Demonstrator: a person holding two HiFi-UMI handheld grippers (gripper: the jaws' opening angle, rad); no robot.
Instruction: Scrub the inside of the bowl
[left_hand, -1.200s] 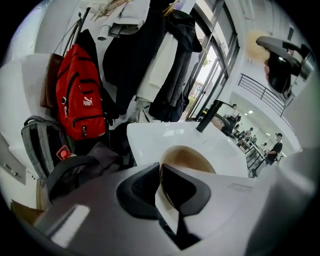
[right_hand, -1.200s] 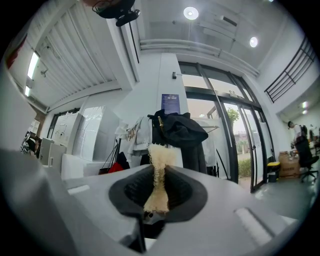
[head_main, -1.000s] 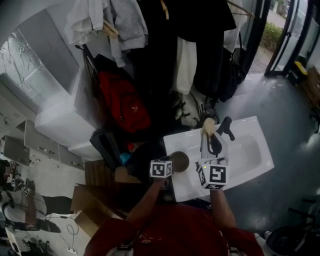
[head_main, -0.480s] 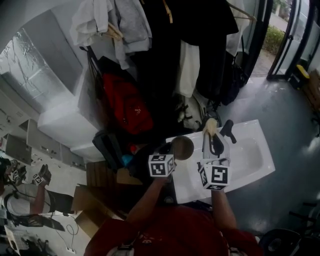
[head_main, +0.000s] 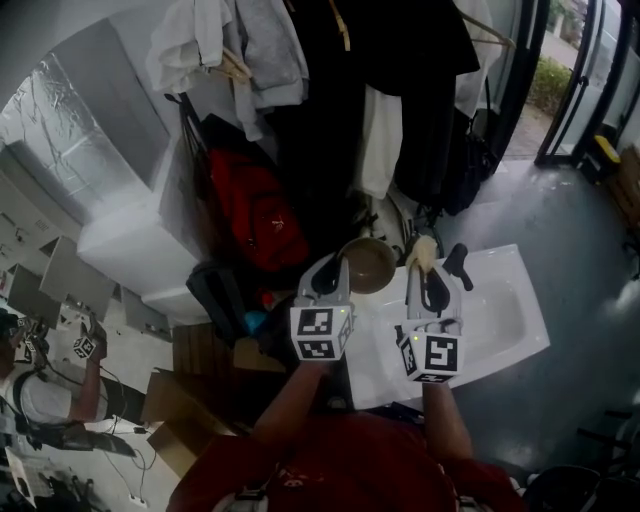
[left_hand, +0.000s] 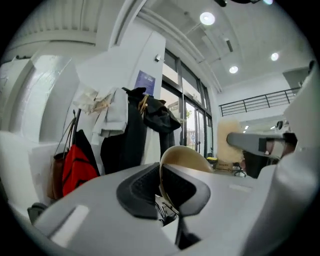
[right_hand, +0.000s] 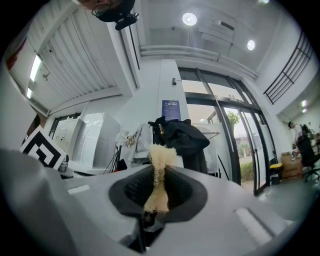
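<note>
Your left gripper (left_hand: 161, 186) clamps the bowl (left_hand: 187, 160), your right gripper (right_hand: 158, 194) a scrubber (right_hand: 160, 160), perhaps loofah; only head view shows the white sink (head_main: 500, 300) by hung coats (head_main: 400, 60).

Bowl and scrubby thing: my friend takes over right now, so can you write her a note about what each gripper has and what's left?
Left gripper: shut on the rim of the tan bowl, holding it in the air above the left edge of the white basin.
Right gripper: shut on the pale fibrous scrubber, with its tuft sticking out past the jaws.
The scrubber is beside the bowl, on its right, and not touching it.
Done: both things are in hand.
Left: bring the scrubber into the bowl and rub the inside. How clean the bowl is can't be told.
</note>
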